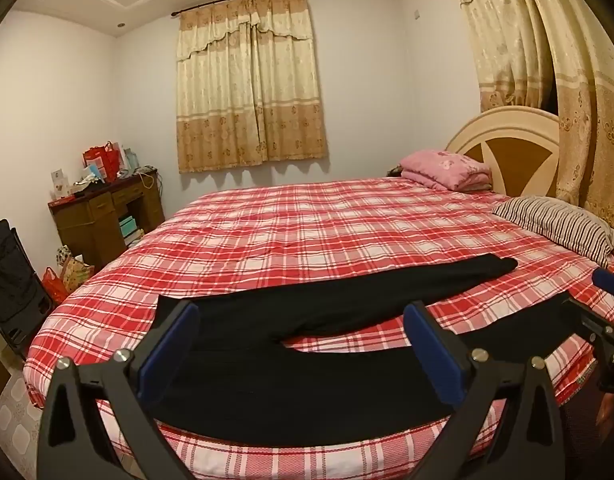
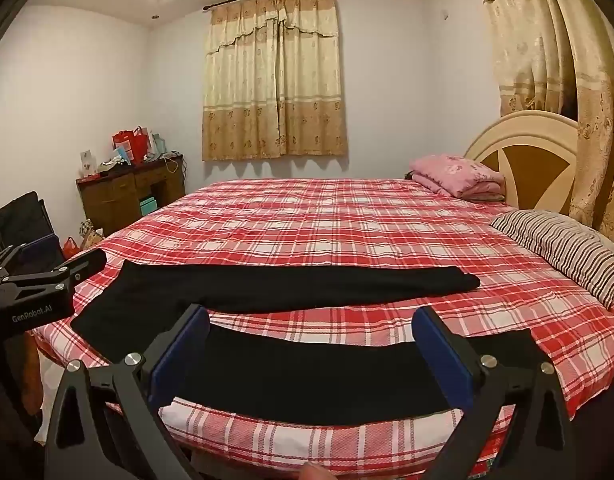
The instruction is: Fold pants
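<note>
While the pants [image 1: 307, 344] lie flat on the bed [image 1: 347, 220], their long axis runs left to right across the lower frame, waist at lower left, 2 legs reaching right with a gap of plaid between. Left gripper [image 1: 303, 344]: jaws spread, nothing held, over the waist end. Right gripper [image 2: 311, 348]: jaws spread, empty, over the near leg, so nearer the cuffs. Fold not yet begun, by my reading.

I see a red plaid bed [image 1: 307, 220], a striped pillow [image 1: 555, 224], a folded pink quilt [image 1: 447, 168] and a cluttered wooden desk [image 1: 103, 212].
</note>
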Tool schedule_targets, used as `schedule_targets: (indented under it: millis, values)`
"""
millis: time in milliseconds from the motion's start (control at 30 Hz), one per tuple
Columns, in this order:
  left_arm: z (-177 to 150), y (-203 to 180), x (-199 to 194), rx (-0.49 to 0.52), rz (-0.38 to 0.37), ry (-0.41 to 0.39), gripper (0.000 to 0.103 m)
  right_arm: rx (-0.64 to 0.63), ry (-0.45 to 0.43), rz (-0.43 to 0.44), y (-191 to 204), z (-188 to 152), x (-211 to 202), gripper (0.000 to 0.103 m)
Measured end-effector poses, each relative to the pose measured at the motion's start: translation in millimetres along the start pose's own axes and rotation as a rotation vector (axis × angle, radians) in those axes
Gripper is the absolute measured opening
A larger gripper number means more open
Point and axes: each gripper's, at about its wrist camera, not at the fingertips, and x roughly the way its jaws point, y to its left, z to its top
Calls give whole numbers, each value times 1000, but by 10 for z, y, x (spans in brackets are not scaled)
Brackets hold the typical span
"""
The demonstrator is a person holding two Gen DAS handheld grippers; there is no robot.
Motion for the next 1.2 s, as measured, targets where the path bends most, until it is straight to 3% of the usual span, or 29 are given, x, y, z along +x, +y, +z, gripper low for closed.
schedule_targets:
  millis: [1200]
  values:
    - [-14, 40, 23, -15, 8, 5, 103, -16, 8, -1, 33, -41, 42, 102]
